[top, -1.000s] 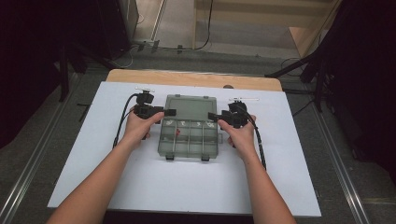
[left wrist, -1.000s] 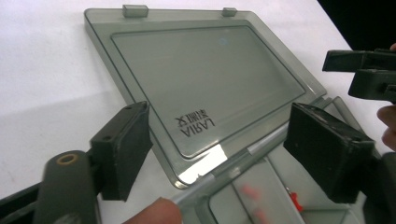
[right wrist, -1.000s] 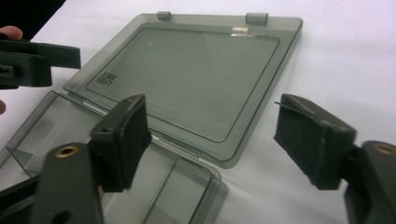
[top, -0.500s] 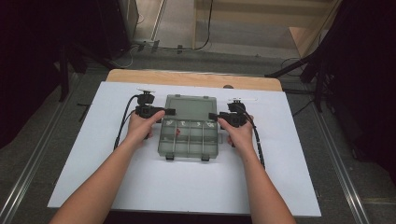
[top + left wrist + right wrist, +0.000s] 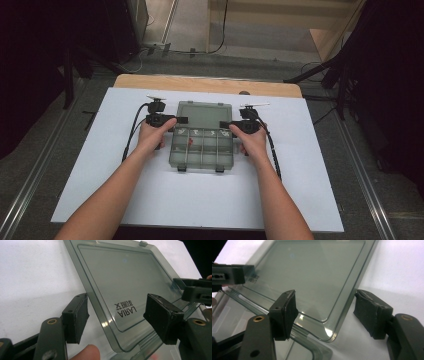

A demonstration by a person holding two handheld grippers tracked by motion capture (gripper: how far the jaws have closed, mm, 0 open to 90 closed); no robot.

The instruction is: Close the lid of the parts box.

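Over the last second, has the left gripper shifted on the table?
No. In the high view the left gripper sits at the same spot beside the organizer box's open lid, level with the hinge.

One box point(image 5: 202, 141), lid point(image 5: 205, 115) open, at the mat's point(image 5: 310, 190) middle; two grippers, left point(image 5: 181, 120) and right point(image 5: 224, 124); two hands; one red item point(image 5: 190, 143) inside.

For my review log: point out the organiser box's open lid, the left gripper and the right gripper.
organiser box lid point(image 5: 130, 277), left gripper view, on the flat clear panel above the printed lettering.
left gripper point(image 5: 170, 120), high view, midway between its fingertips at the lid's left edge.
right gripper point(image 5: 231, 124), high view, midway between its fingertips at the lid's right edge.
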